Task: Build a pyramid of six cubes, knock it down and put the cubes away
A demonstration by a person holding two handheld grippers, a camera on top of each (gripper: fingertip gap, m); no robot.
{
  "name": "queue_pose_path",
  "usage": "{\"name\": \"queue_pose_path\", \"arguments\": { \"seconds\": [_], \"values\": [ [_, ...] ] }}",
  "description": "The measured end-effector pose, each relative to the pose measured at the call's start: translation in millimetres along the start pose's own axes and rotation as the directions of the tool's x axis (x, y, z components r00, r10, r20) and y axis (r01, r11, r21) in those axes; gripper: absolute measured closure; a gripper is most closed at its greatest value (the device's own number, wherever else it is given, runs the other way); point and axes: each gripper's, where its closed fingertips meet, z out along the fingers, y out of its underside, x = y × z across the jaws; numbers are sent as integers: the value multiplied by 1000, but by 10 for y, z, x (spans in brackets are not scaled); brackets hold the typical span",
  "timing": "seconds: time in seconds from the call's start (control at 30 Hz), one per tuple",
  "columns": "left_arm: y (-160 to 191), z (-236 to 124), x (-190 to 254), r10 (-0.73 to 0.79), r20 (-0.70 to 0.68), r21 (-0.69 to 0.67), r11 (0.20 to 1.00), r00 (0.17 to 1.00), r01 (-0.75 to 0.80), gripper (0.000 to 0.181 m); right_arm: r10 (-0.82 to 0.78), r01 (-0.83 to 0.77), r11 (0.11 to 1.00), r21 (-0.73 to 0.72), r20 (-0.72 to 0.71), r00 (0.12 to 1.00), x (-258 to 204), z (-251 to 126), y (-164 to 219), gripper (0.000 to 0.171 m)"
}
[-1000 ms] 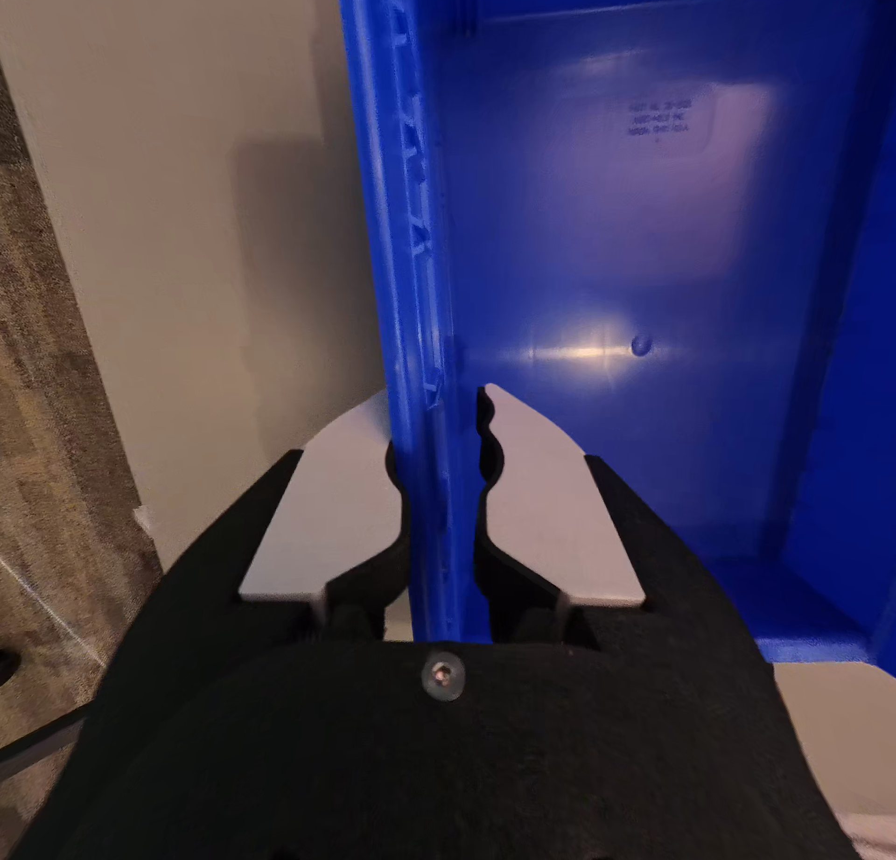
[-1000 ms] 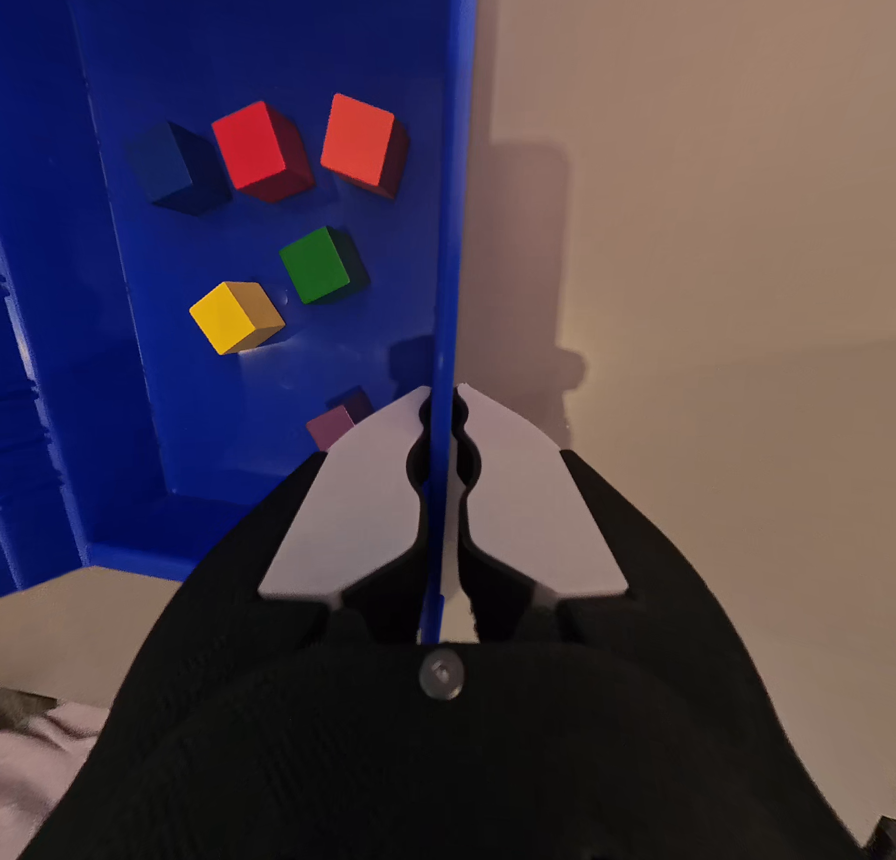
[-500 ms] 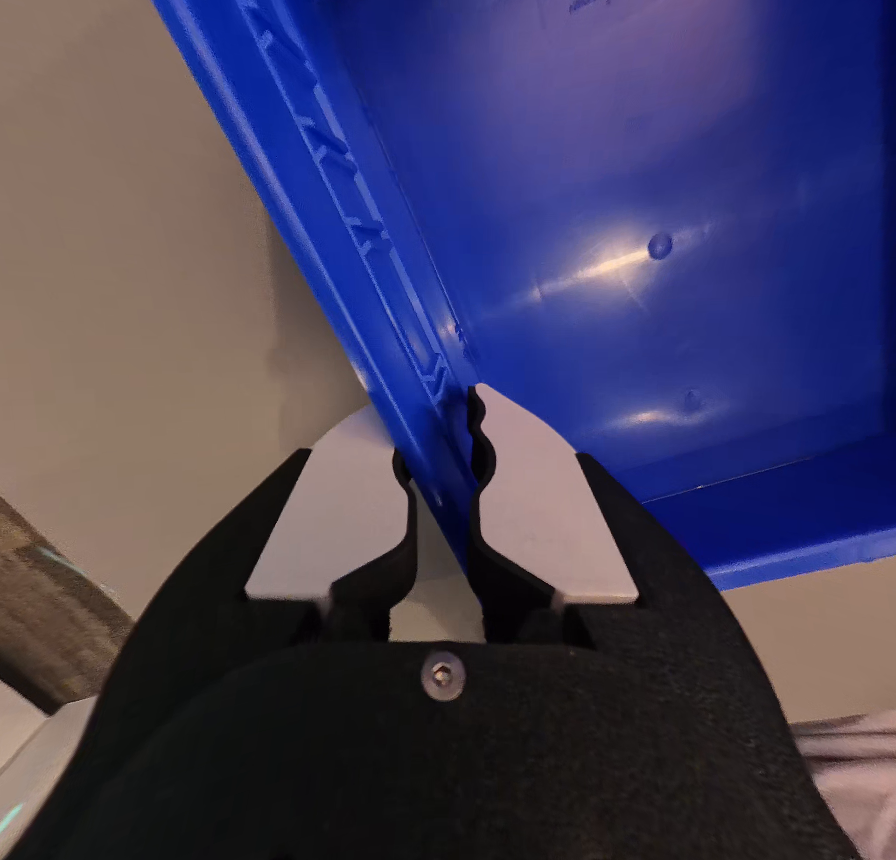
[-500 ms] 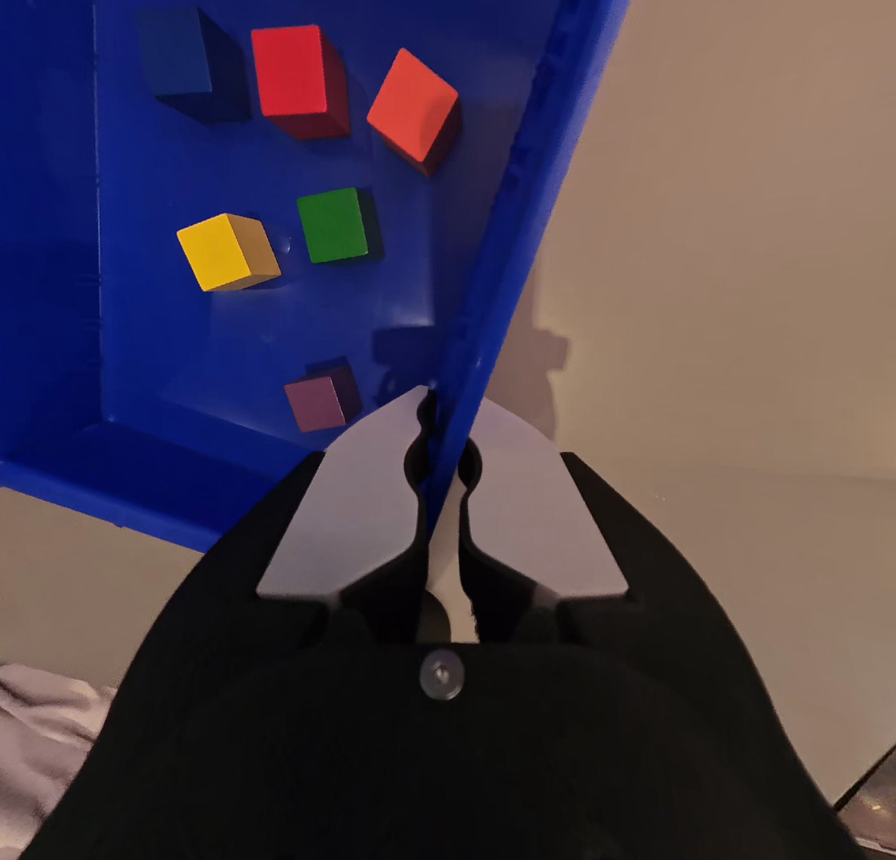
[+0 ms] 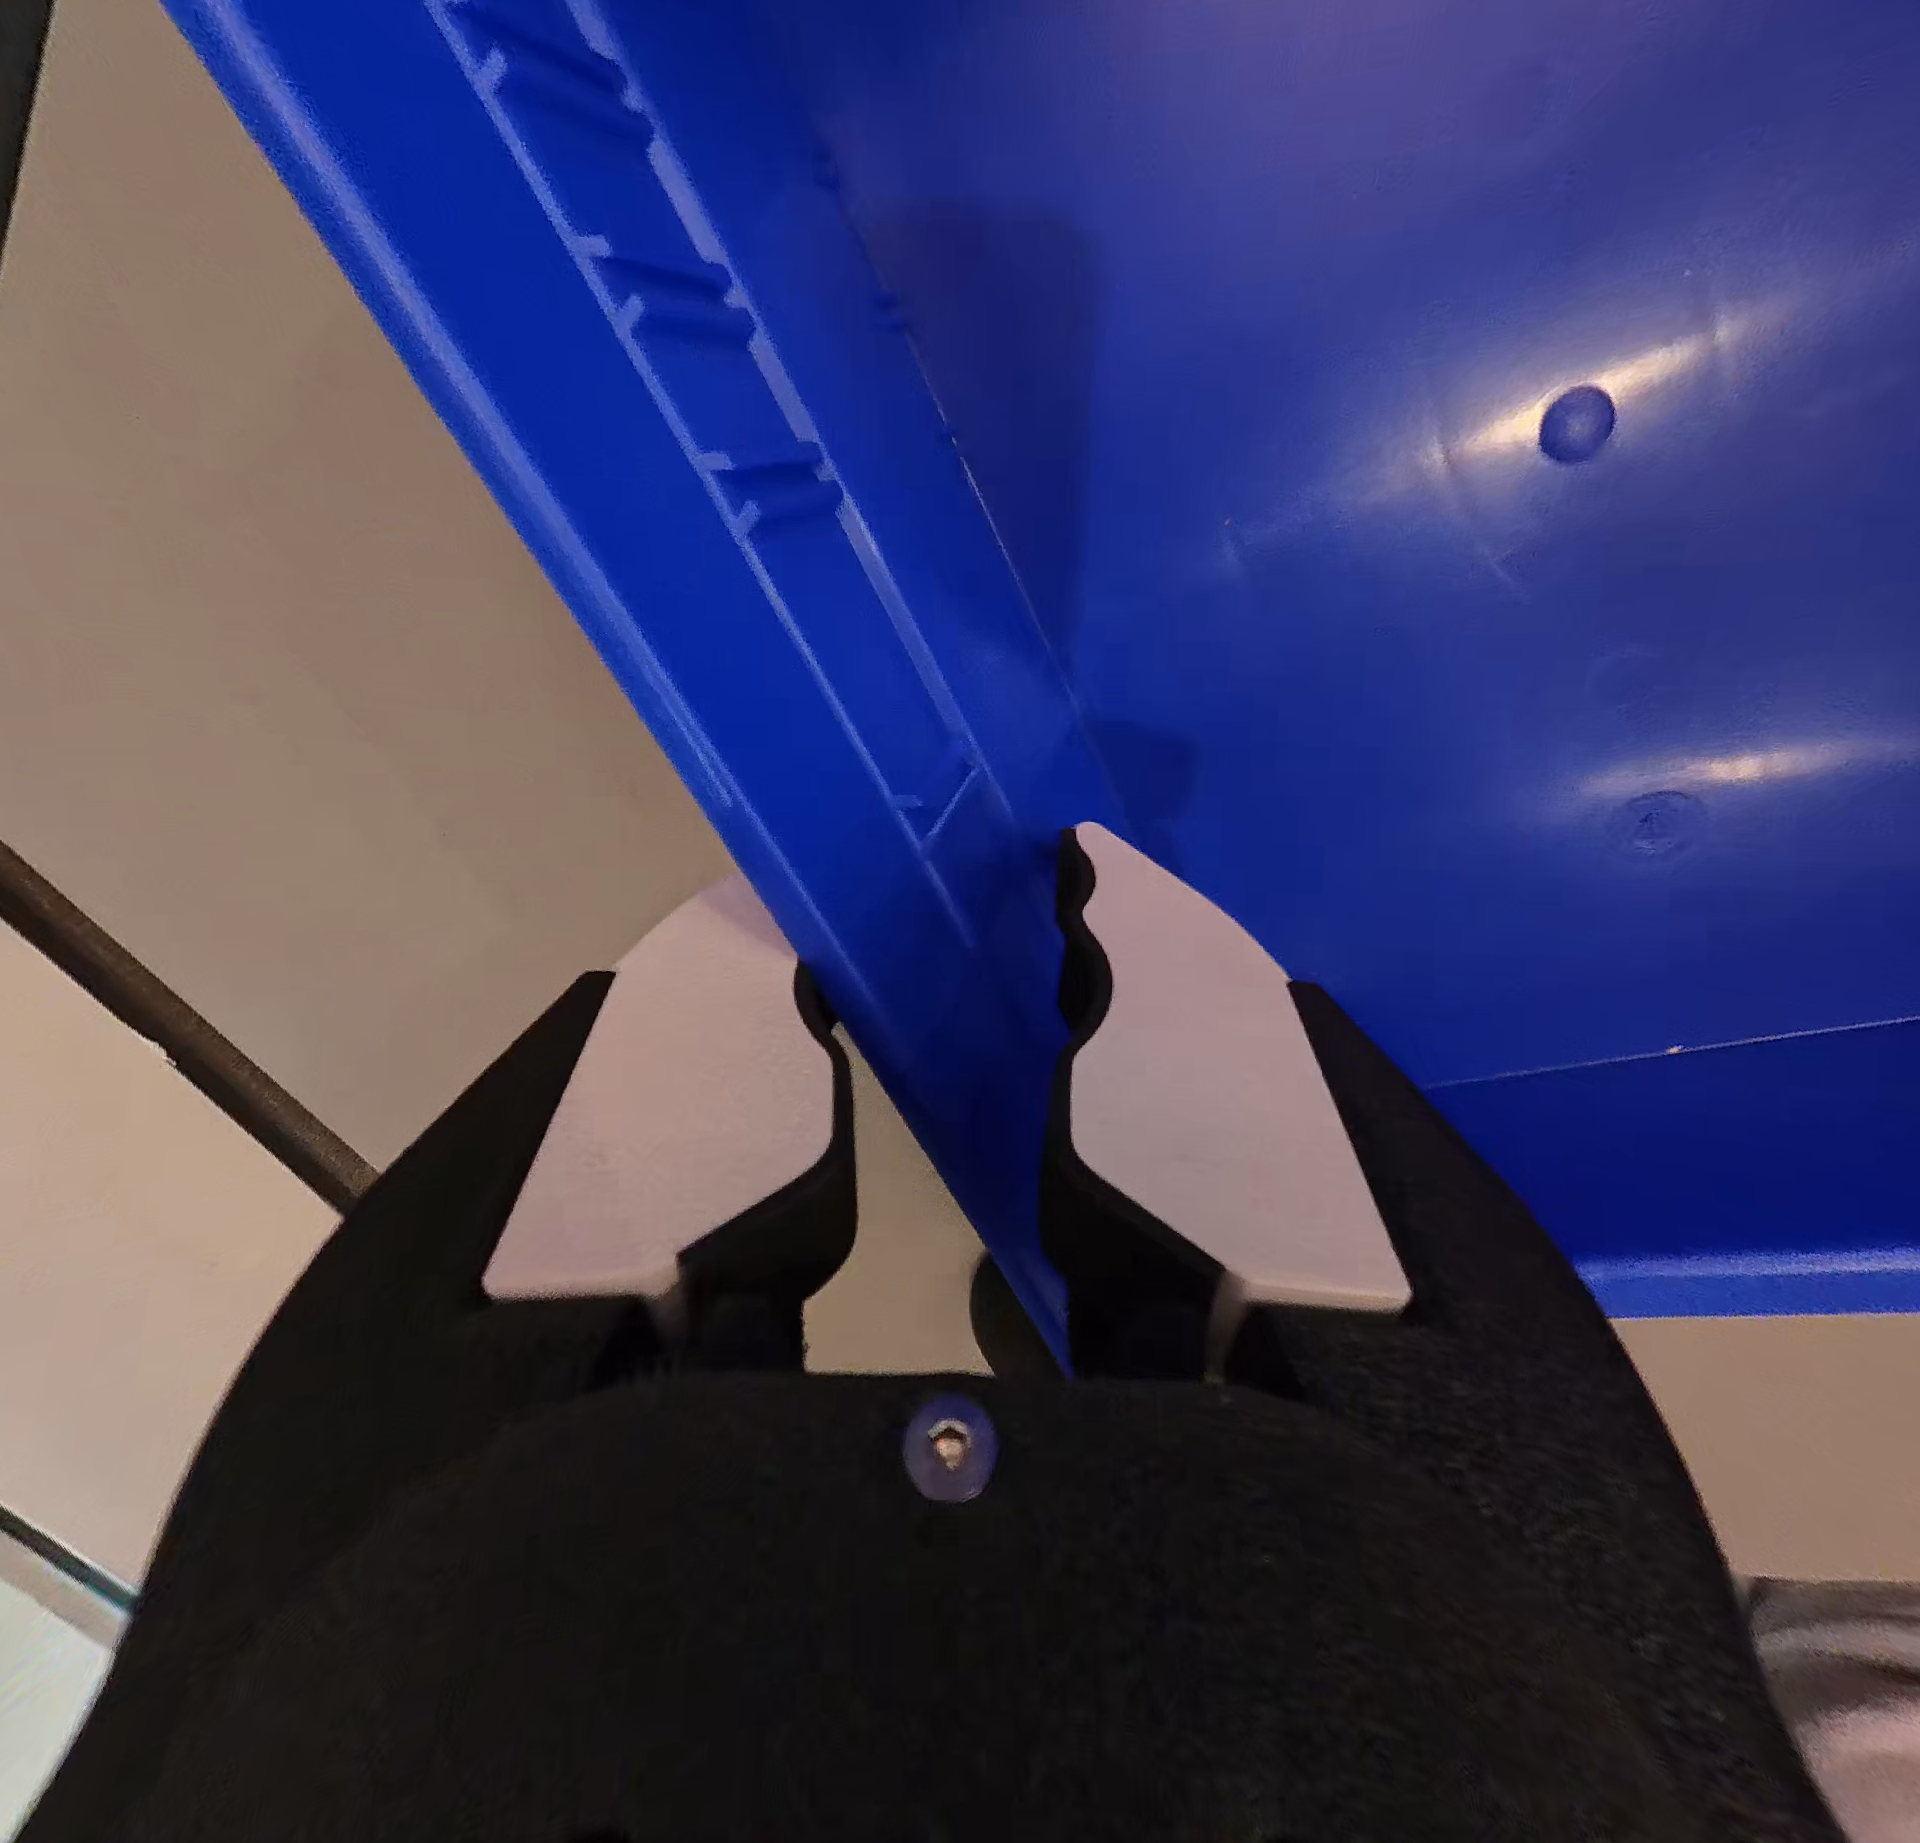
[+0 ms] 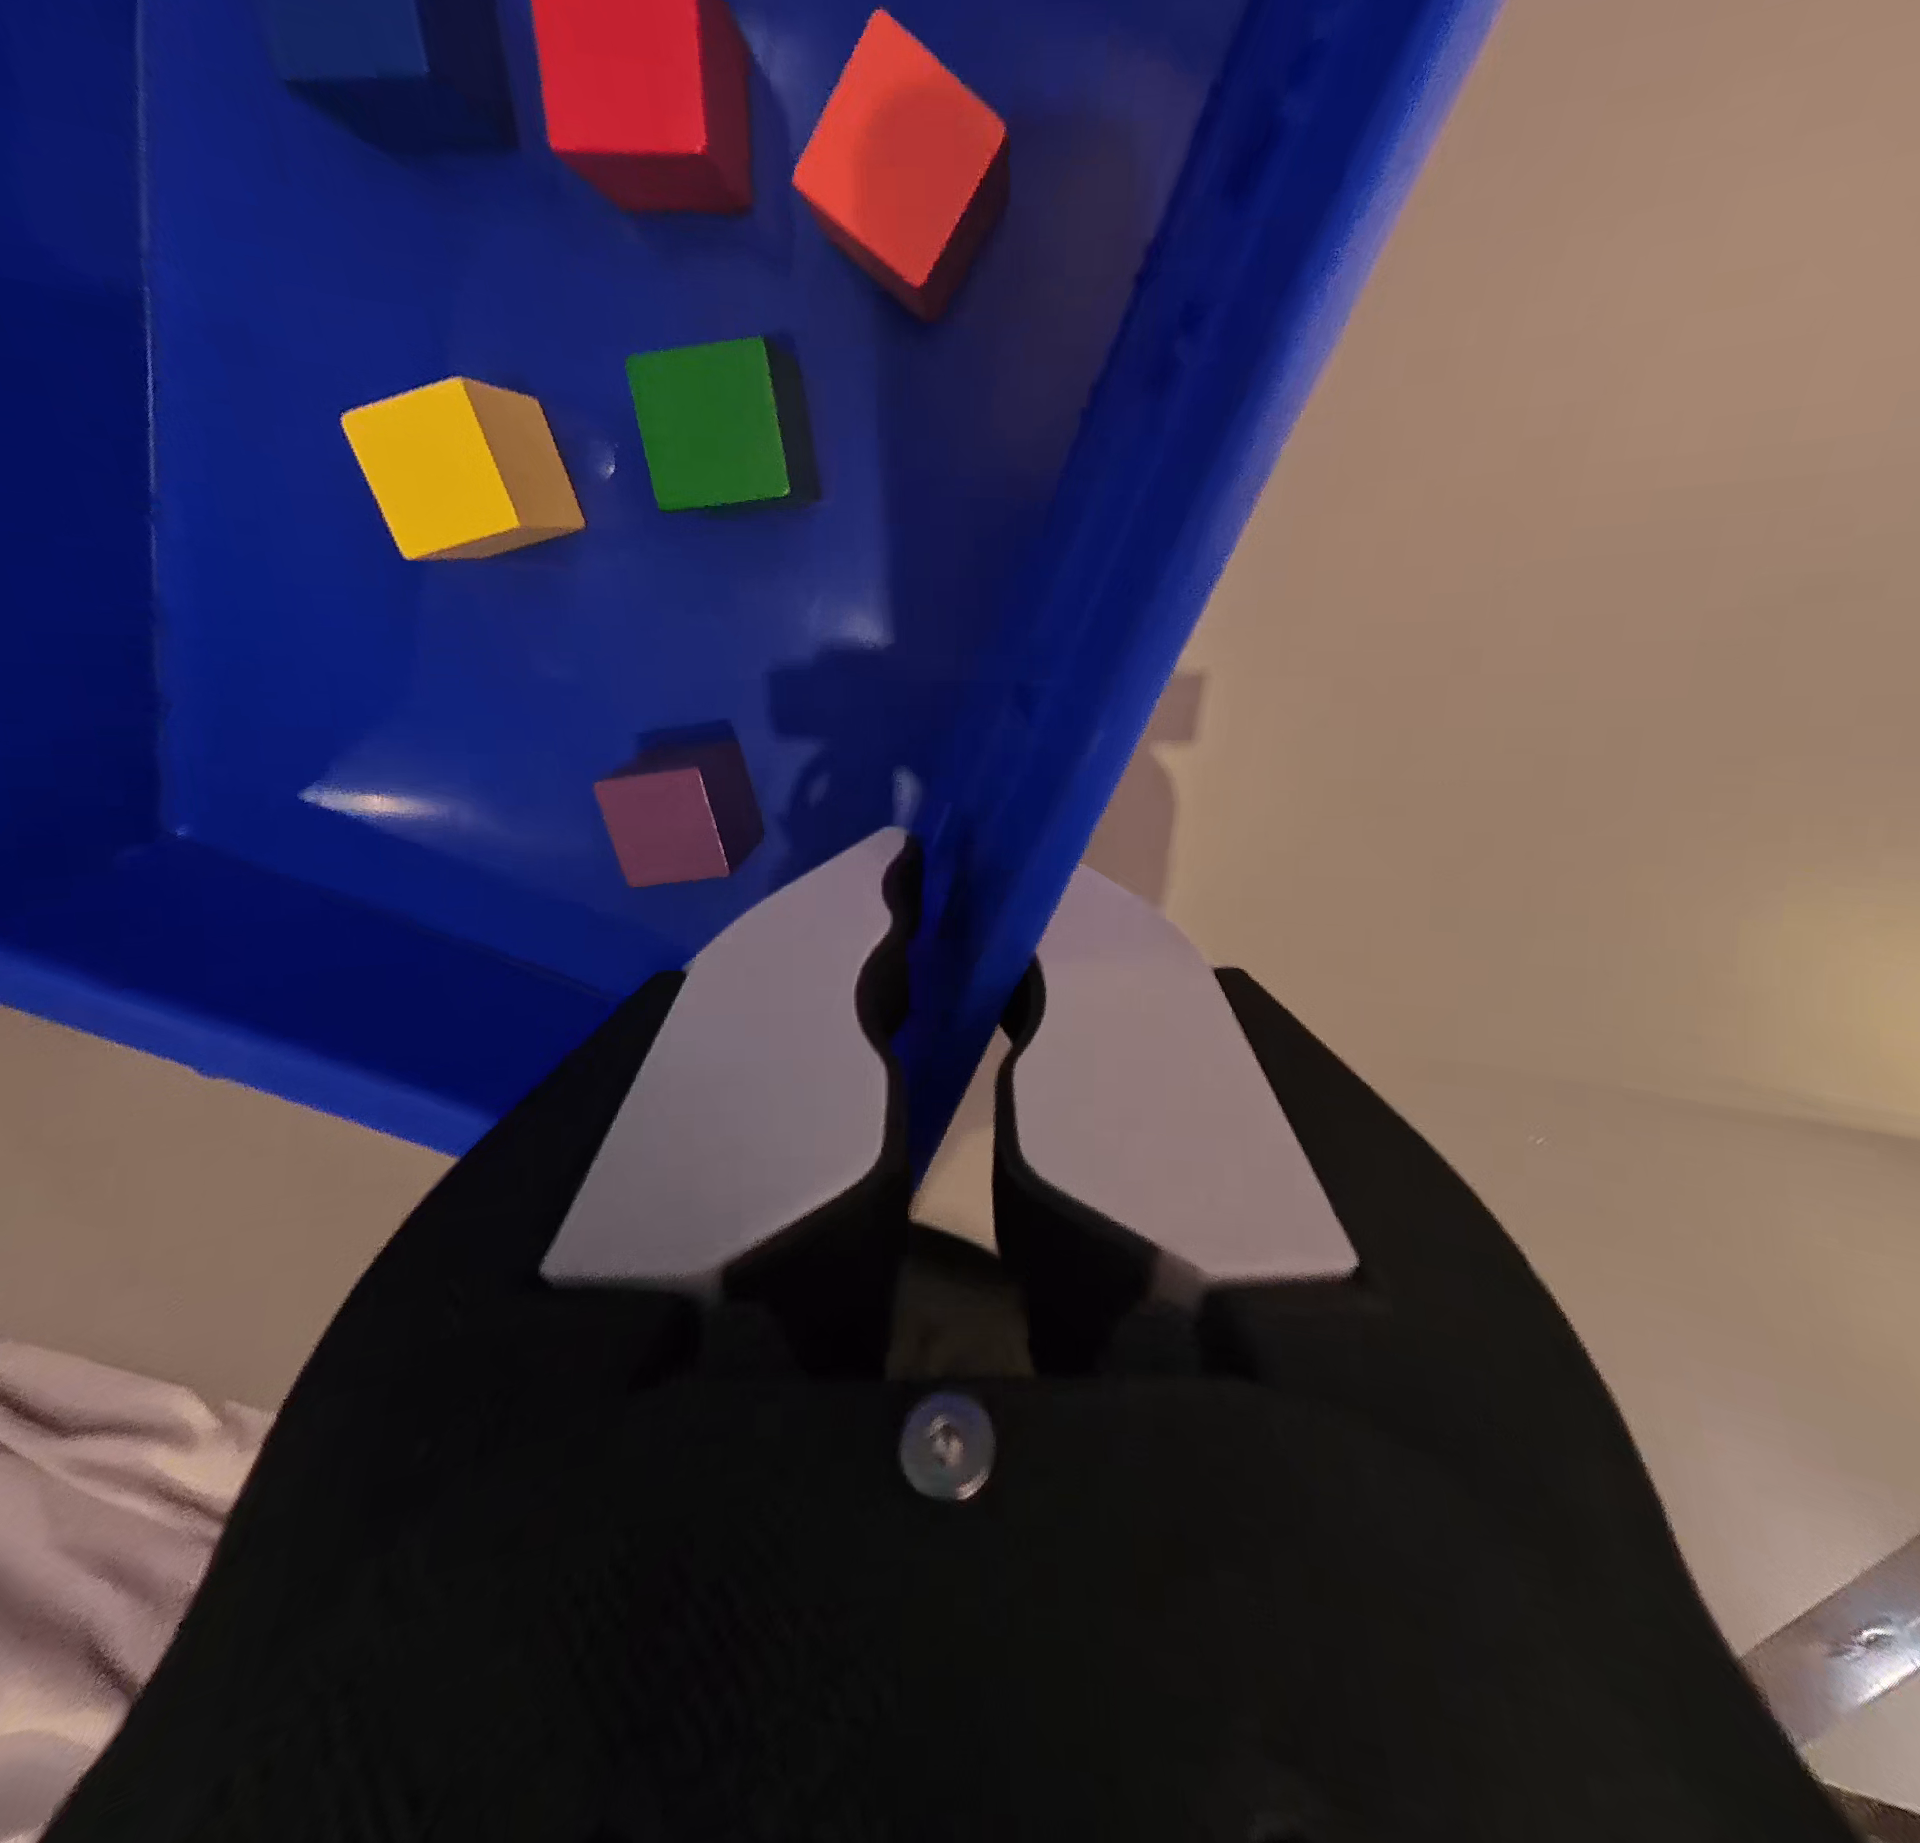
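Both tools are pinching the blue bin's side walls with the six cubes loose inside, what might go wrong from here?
1. The left tool and right tool grip only thin rims of the blue bin; it may slip or twist.
2. The loose cubes, like the orange cube near the wall, may slide if the bin tips.

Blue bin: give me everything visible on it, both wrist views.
The glossy blue plastic bin is rectangular, with a ribbed rim, smooth floor and low walls. It sits skewed in both views. The left tool clamps one side wall, the right tool the opposite one. Six coloured cubes lie loose on its floor, apart; the near end looks empty.
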Motion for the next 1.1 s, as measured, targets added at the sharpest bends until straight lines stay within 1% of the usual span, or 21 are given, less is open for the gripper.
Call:
{"name": "queue_pose_path", "arguments": {
  "seconds": [0.17, 0.27, 0.37, 0.43, 0.5, 0.57, 0.67, 0.7, 0.73, 0.8, 0.87, 0.97, 1.1],
  "values": [
    [48, -40, 124, 26, -21, -33, 999, 999, -27, 140, 2, 4, 992, -128, 43, 999, -157, 8, 227, 154],
    [84, -55, 171, 51, 0, -59, 997, 999, -51, 135, 11, -4, 988, -154, 46, 999, -154, -2, 287, 155],
    [96, -72, 232, 68, -17, -65, 995, 998, -69, 132, 19, -10, 990, -141, 58, 998, -108, -4, 280, 154],
    [98, -75, 236, 59, -26, -68, 996, 998, -60, 132, 49, -46, 994, -94, 33, 998, -21, -4, 192, 149],
    [93, -76, 231, 60, -29, -69, 996, 998, -62, 132, 87, -86, 995, -44, 22, 996, 42, 5, 90, 148],
    [79, -87, 209, 79, -9, -68, 995, 997, -79, 129, 100, -100, 995, -22, 7, 995, 99, 48, 27, 143],
    [40, -144, 172, 80, 20, -40, 996, 997, -79, 130, 101, -101, 994, -32, 28, 994, 93, 138, -10, 142],
    [3, -189, 148, 84, 38, -10, 996, 996, -84, 131, 99, -98, 995, -25, 33, 995, 88, 138, -25, 147],
    [-40, -253, 129, 81, 53, 28, 996, 995, -82, 137, 95, -94, 995, -14, 32, 995, 90, 130, -42, 150],
    [-145, -427, 54, 63, 107, 124, 989, 992, -76, 139, 96, -96, 995, -8, 55, 994, 59, 127, -55, 158],
    [-274, -645, -27, 26, 170, 244, 967, 985, -67, 139, 119, -118, 993, -14, 69, 991, 58, 133, -50, 160],
    [-440, -985, -147, -58, 267, 408, 911, 962, -58, 130, 125, -125, 992, -8, 88, 988, 52, 134, -59, 159],
    [-600, -1384, -256, -185, 339, 593, 803, 922, -57, 129, 141, -141, 990, -8, 85, 986, 51, 140, -62, 158]
  ]
}}
